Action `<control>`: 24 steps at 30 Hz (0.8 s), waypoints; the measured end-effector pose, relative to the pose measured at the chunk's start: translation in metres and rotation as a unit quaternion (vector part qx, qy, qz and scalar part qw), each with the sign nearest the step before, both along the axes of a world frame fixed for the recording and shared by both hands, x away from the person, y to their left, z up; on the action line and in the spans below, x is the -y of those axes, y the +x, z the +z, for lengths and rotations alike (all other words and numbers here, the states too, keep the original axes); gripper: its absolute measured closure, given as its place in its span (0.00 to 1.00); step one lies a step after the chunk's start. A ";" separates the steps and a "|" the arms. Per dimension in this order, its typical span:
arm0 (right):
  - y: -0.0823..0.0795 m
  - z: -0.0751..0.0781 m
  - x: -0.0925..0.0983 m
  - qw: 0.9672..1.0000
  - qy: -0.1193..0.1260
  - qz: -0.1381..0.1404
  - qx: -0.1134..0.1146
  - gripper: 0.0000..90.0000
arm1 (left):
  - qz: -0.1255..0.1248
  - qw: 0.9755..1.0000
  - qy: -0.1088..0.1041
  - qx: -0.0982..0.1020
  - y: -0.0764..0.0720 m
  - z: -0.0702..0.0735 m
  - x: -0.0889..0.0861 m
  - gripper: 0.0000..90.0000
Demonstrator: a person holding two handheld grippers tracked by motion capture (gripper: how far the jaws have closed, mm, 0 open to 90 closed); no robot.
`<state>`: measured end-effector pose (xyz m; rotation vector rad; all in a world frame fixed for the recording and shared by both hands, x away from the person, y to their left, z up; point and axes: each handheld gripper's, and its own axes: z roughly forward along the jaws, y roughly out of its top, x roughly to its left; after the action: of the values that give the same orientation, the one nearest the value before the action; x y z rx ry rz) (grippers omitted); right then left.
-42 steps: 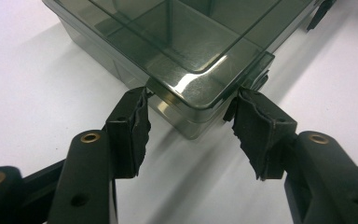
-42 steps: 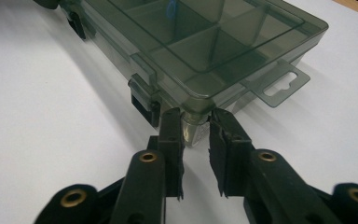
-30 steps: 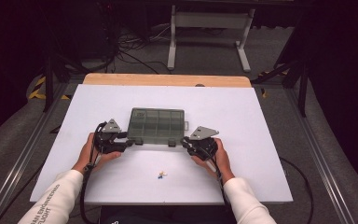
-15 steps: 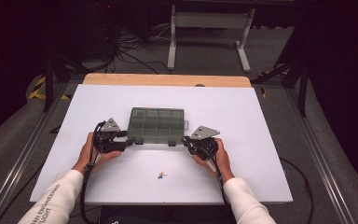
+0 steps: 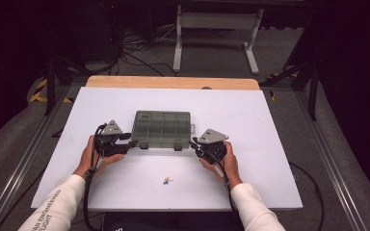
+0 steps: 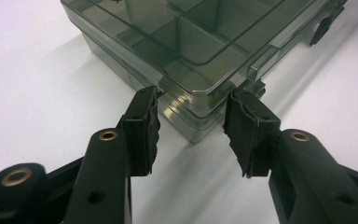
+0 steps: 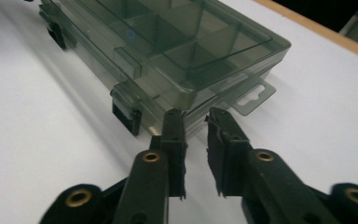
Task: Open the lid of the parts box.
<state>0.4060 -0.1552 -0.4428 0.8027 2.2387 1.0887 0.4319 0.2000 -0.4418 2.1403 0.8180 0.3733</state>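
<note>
**Both grippers at the near corners of the closed box**

High view: I see the smoky clear plastic box [image 5: 162,129] lying flat, lid shut, on the white table [image 5: 270,125], roughly central. My left gripper [image 5: 131,143] sits at the box's near-left corner and my right gripper [image 5: 192,144] at its near-right corner, each held in a hand. Two tiny items [image 5: 167,180], too small to identify, lie on the table nearer me than the box, well apart from it.

Left gripper view: the left gripper [image 6: 191,123] has its jaws spread, one either side of the box [image 6: 200,51] corner. The pads are just beside the corner; I cannot tell whether they touch it. Dividers show through the lid.

Right gripper view: the right gripper [image 7: 196,140] has its jaws apart by a narrow gap, tips at the box [image 7: 177,46] corner, beside a dark latch [image 7: 126,116]. I cannot confirm contact. A hang tab [image 7: 254,95] projects from the box end.
</note>
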 end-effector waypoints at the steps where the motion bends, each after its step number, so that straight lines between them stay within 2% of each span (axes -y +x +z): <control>1: 0.000 0.001 0.000 1.000 0.000 -0.003 0.004 0.81 | 0.002 1.000 -0.003 0.000 0.000 0.001 0.000 0.61; 5: 0.000 0.005 -0.001 1.000 0.000 -0.003 0.023 0.77 | 0.000 1.000 -0.002 0.011 0.000 0.004 -0.001 0.58; 7: 0.001 0.006 -0.002 0.999 -0.001 -0.001 0.032 0.75 | 0.005 1.000 0.005 0.021 0.001 0.005 -0.001 0.56; 11: 0.002 0.011 -0.003 0.999 -0.004 0.007 0.053 0.76 | 0.008 0.999 0.006 0.037 0.004 0.011 -0.001 0.54; 15: 0.004 0.013 -0.005 0.998 -0.014 0.011 0.068 0.76 | 0.000 0.998 0.021 0.051 0.009 0.014 0.004 0.54; 17: 0.005 0.017 -0.005 0.998 -0.009 0.015 0.062 0.76 | 0.001 0.998 0.030 0.059 0.010 0.016 0.007 0.57; 18: 0.006 0.019 -0.004 0.998 -0.007 0.014 0.067 0.77 | 0.000 0.997 0.032 0.063 0.011 0.017 0.007 0.58; 20: 0.008 0.024 -0.003 0.997 0.000 0.013 0.070 0.78 | 0.001 0.997 0.027 0.071 0.013 0.020 0.007 0.59; 24: 0.010 0.026 -0.002 0.997 -0.007 0.014 0.076 0.80 | 0.004 0.997 0.022 0.078 0.016 0.024 0.006 0.60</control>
<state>0.4162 -0.1529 -0.4166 0.6607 2.1347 1.1072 0.4474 0.1936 -0.4183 2.1177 0.7343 0.5599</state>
